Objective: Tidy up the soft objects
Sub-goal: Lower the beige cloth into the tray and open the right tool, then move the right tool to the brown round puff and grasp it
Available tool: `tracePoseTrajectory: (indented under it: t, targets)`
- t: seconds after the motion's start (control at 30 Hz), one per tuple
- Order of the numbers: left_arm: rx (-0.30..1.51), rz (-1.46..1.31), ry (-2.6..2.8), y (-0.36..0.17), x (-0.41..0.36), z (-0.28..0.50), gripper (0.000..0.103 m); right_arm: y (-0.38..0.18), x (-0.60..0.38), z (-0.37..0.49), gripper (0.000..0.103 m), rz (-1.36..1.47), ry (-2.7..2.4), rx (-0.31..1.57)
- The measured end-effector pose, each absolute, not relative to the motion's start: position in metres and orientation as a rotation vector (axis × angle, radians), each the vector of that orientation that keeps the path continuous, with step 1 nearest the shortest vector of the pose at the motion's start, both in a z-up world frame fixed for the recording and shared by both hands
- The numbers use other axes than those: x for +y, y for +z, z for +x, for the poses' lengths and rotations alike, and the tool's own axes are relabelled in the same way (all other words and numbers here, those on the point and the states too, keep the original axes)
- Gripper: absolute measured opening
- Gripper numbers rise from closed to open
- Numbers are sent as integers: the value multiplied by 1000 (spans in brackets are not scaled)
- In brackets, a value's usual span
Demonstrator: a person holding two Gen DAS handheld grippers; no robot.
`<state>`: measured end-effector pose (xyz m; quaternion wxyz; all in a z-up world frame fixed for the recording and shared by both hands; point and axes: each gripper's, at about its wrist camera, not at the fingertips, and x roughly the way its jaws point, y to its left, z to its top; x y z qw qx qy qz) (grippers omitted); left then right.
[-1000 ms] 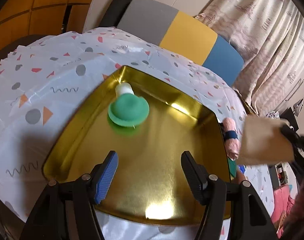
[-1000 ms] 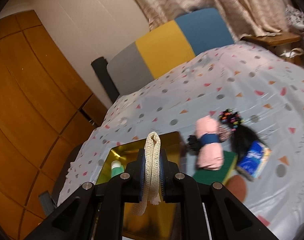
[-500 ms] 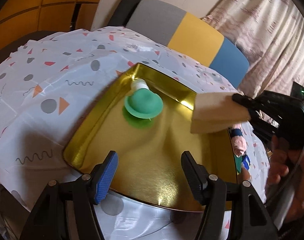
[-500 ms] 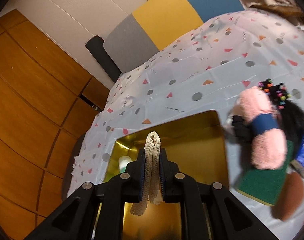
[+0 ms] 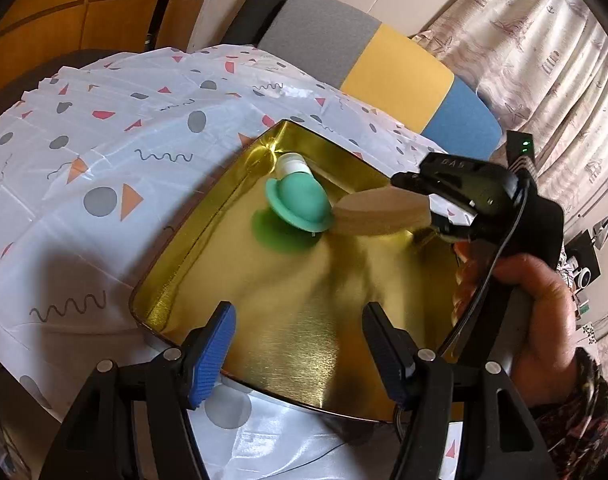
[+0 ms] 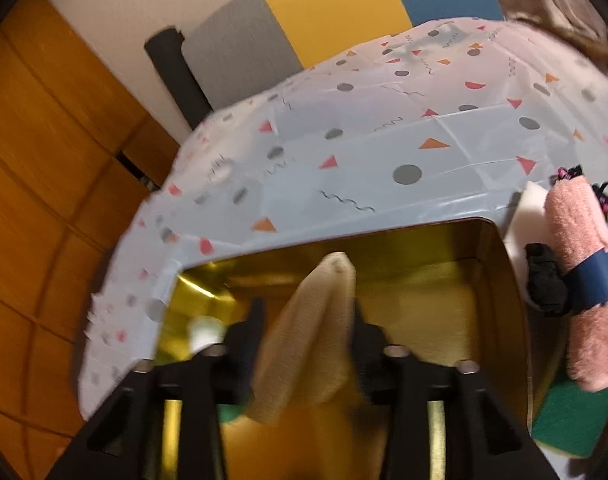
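Observation:
A gold tray [image 5: 176, 248] lies on the patterned tablecloth. In its far corner rests a teal soft object with a white cap [image 5: 300, 200]. My right gripper [image 5: 418, 204] hangs over the tray beside the teal object. Its jaws are opening, and a beige mesh cloth [image 5: 380, 214] sits loosely between them. In the right wrist view the cloth [image 6: 308, 344] droops between the parted fingers of my right gripper [image 6: 308, 312], with a gap on its left side. My left gripper [image 5: 298, 320] stands open over the tray's near edge, with nothing between its fingers.
Right of the tray [image 6: 484, 280] lie a rolled pink towel with a blue band [image 6: 584, 248], a black item [image 6: 544, 280], a white sponge [image 6: 524, 216] and a green pad [image 6: 564, 420]. A person's hand [image 5: 540, 300] holds the right gripper. A grey, yellow and blue chair [image 5: 384, 64] stands behind the table.
The right gripper came in from the right and down over the tray with the beige cloth, reaching the teal object. Its jaws, shut on the cloth before, have parted. The left gripper stayed put.

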<state>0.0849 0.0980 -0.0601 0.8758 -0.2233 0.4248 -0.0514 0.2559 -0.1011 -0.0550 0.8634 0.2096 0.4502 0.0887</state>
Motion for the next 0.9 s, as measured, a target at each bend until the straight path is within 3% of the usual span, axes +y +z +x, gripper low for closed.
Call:
tracePoseTrajectory:
  t: [0.1,0.23,0.53,0.9]
  targets:
    - [889,-463,-113,-60,96,85,66,-51,-102,249,78,327,148,943]
    - [888,-454,-115,-60,93,84,66,-32,-106,233,90,229,152,873]
    - [899,-413,-172,-60,76,79,66,12,-130,190,95,153,126,722]
    - [847,-307,-343,-49,32,62,66,3,-205,131,95,225,-20,760]
